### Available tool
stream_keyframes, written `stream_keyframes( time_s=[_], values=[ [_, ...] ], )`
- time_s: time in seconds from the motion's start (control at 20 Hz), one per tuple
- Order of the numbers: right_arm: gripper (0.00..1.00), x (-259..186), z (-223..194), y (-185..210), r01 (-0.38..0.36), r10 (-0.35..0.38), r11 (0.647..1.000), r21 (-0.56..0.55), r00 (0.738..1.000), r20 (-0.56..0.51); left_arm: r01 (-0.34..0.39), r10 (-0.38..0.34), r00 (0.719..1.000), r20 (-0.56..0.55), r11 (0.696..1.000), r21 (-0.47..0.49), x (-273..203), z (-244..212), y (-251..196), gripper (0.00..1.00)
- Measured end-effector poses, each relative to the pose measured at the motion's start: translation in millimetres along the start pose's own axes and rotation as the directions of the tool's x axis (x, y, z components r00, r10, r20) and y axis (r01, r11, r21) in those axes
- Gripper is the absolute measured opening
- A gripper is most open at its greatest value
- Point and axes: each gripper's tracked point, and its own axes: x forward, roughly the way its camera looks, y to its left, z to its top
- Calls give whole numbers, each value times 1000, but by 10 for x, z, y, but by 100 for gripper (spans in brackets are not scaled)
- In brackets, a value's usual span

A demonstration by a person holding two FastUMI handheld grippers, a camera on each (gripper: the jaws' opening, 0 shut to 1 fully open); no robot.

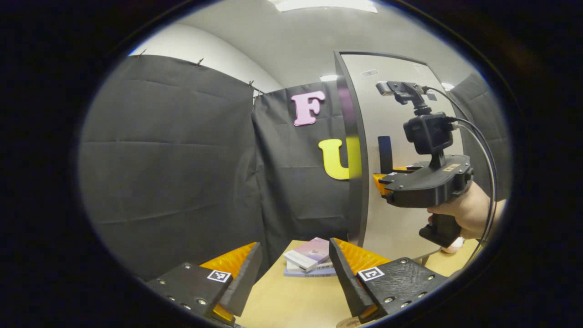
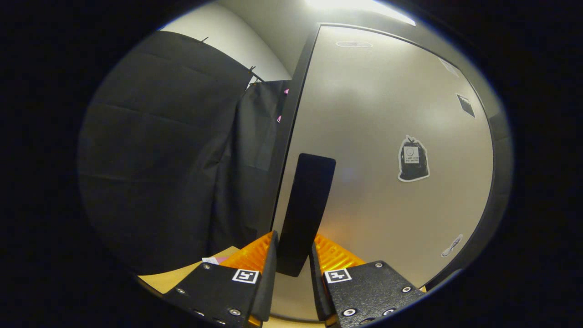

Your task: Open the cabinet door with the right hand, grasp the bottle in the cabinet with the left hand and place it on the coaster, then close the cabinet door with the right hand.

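The door-opening step is judged to be in hand. The cabinet door [image 2: 387, 150] is taken as landmark: its dark handle [image 2: 304, 214] is gripped between the closed fingers of the right gripper [image 2: 294, 255], and the door's edge is seen swung partly out. The left gripper [image 1: 296, 278] is held wide open and empty, left of the door, above the table [image 1: 291, 305] and near a stack of books [image 1: 309, 257]. The bottle and coaster cannot be made out. Next, further swinging of the door is called for.

Handle [image 2: 304, 214] lower end hidden between right gripper [image 2: 292, 264] fingers — door sticker [image 2: 413, 159] too small to read.
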Motion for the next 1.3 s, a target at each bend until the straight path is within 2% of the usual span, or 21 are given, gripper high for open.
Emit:
stream_keyframes(
  time_s=[0.1, 0.2, 0.25, 0.3, 0.35, 0.4, 0.75, 0.85, 1.0, 1.05, 1.1, 1.15, 1.2, 1.3],
  values=[
    [34, -22, 2, 7, -10, 11, 999, 36, 1000, -16, 14, -14, 1000, 6, 1000, 5, -16, 2, 0, 89],
    [31, -51, 7, 14, -12, 13, 1000, 24, 1000, -21, 24, -24, 1000, 10, 1000, 5, -29, -1, 3, 89],
    [31, -62, -2, 18, -15, 15, 1000, 23, 1000, -23, 31, -31, 999, 12, 1000, 1, -33, -2, 9, 85],
    [31, -83, 1, 24, -21, 22, 999, 25, 1000, -22, 37, -37, 999, 13, 999, -2, -28, 7, 9, 89],
    [31, -110, -2, 31, -29, 29, 999, 28, 999, -22, 44, -44, 999, 15, 999, -2, -7, 6, 17, 89],
    [31, -143, -1, 45, -39, 39, 999, 33, 999, -22, 52, -52, 999, 17, 999, -2, 6, 12, 15, 85],
    [31, -418, 30, 73, -98, 97, 995, 26, 995, 4, 141, -141, 990, 27, 990, 0, -43, 14, -281, 85],
    [31, -527, 69, 63, -111, 111, 993, 31, 994, 4, 172, -172, 985, 34, 985, 4, -82, 31, -404, 89],
    [31, -603, 66, 32, -126, 125, 991, 37, 992, 9, 210, -211, 977, 42, 977, 17, -137, 23, -558, 90],
    [31, -652, 72, 28, -134, 134, 990, 39, 991, 11, 208, -209, 977, 41, 978, 26, -159, 27, -588, 89],
    [31, -713, 78, 21, -144, 144, 989, 43, 990, 12, 201, -202, 978, 42, 979, 29, -198, 56, -610, 85],
    [31, -762, 87, 23, -155, 154, 987, 52, 988, 17, 198, -199, 979, 49, 980, 23, -242, 84, -637, 85],
    [31, -815, 88, 24, -171, 170, 984, 59, 985, 24, 195, -195, 979, 55, 981, 16, -282, 118, -679, 89],
    [31, -853, 84, -6, -208, 206, 977, 53, 978, 37, 178, -179, 982, 54, 984, 25, -392, 162, -751, 87]
  ],
)
